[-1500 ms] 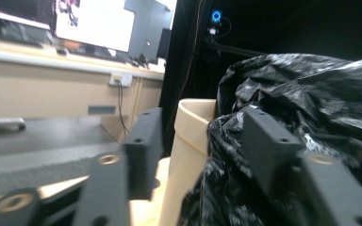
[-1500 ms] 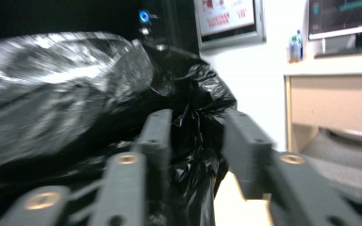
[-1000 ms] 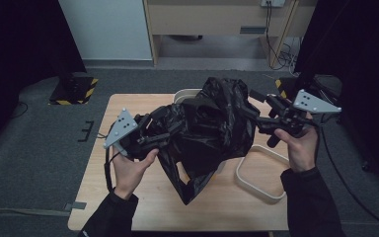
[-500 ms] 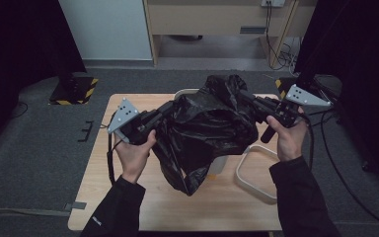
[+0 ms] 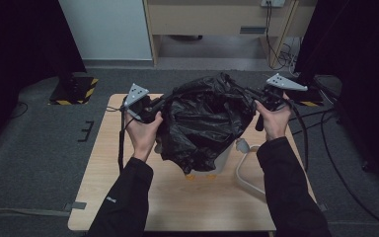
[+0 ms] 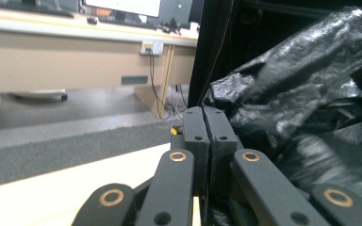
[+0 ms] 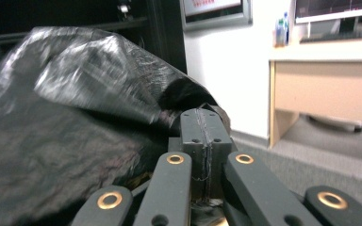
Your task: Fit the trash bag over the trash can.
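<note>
High view: a black plastic bag (image 5: pixel 205 123) hung spread between the two grippers above the far half of the wooden table (image 5: pixel 128 197). The left gripper (image 5: pixel 150 107) sat at the bag's left edge, in the person's left hand (image 5: pixel 143 131); the right gripper (image 5: pixel 256 97) sat at the bag's upper right edge, in the right hand (image 5: pixel 274 118). Each carried a grey three-cornered plate on top. Both sets of jaws were pinched on the bag's rim film, having just been closing onto it. Under the bag's lower edge a white container (image 5: pixel 222 160) stood on the table, mostly covered by the bag; small orange bits (image 5: pixel 200 176) lay on the table just in front of it. A pale loop-shaped rim (image 5: pixel 244 173) lay on the table to the bag's lower right.

Left gripper view: the two black jaws met flat together, no gap between the pads. Crumpled glossy bag (image 6: pixel 301 103) rose just right of them and ran down behind their base. Table surface (image 6: pixel 75 183) lay below left of the bag.

Right gripper view: jaws pressed together with a thin line of film caught in the seam. The bag (image 7: pixel 75 117) billowed left of the jaws and touched their tips. A wooden desk (image 7: pixel 330 84) stood far right of the bag.
</note>
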### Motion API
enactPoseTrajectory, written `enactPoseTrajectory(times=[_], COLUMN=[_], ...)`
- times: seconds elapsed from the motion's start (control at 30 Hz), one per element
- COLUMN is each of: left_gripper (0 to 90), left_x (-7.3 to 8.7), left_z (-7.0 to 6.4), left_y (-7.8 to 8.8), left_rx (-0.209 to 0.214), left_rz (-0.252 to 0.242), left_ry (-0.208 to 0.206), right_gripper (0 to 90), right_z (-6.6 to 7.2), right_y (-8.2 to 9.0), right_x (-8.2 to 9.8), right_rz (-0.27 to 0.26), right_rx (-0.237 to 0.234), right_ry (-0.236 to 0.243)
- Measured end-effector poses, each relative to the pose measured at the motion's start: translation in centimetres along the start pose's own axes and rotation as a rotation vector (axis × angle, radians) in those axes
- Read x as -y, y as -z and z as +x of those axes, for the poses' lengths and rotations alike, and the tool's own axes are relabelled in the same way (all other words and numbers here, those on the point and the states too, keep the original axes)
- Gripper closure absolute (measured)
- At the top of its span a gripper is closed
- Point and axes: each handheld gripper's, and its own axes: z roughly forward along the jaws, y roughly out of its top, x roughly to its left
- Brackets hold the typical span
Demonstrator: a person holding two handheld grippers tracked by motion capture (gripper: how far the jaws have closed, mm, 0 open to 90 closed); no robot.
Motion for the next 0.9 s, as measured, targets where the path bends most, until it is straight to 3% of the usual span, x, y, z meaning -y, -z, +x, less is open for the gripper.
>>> enactPoseTrajectory(times=[0.17, 0.37, 0.47, 0.53, 0.57, 0.7, 0.77, 0.83, 0.9], left_gripper=[88.3, 88.3, 88.3, 88.3, 88.4, 88.4, 88.1, 84.6, 70.7], left_x=[1.1, 1.4, 1.3, 1.3, 1.4, 1.8, 2.0, 2.1, 2.1], left_z=[0.5, 0.5, 0.7, 0.9, 1.0, 1.2, 1.3, 1.2, 1.3], left_y=[-0.8, -1.1, -1.0, -1.0, -1.1, -1.3, -1.2, -1.0, -0.6], left_rx=[0.005, 0.028, -0.013, -0.019, -0.023, -0.108, -0.094, -0.09, -0.103], left_rz=[0.058, 0.132, 0.123, 0.134, 0.151, 0.248, 0.244, 0.24, 0.209], left_ry=[0.017, 0.043, 0.03, 0.049, 0.05, 0.025, 0.052, 0.042, 0.042], right_gripper=[90.0, 90.0, 90.0, 90.0, 90.0, 90.0, 90.0, 90.0, 86.4], right_z=[-0.7, -1.3, -1.5, -1.6, -1.6, -1.4, -1.4, -1.5, -1.7], right_y=[-0.7, -0.8, -1.1, -1.5, -1.6, -1.9, -1.9, -1.8, -1.5], right_x=[1.8, 3.7, 4.6, 5.4, 5.7, 6.7, 7.0, 7.2, 7.2], right_rz=[0.097, 0.182, 0.239, 0.281, 0.292, 0.344, 0.369, 0.38, 0.378], right_rx=[0.036, 0.033, 0.05, 0.051, 0.047, 0.029, 0.029, 0.024, 0.035], right_ry=[0.002, -0.009, -0.004, -0.002, -0.001, 0.004, 0.006, 0.002, -0.003])
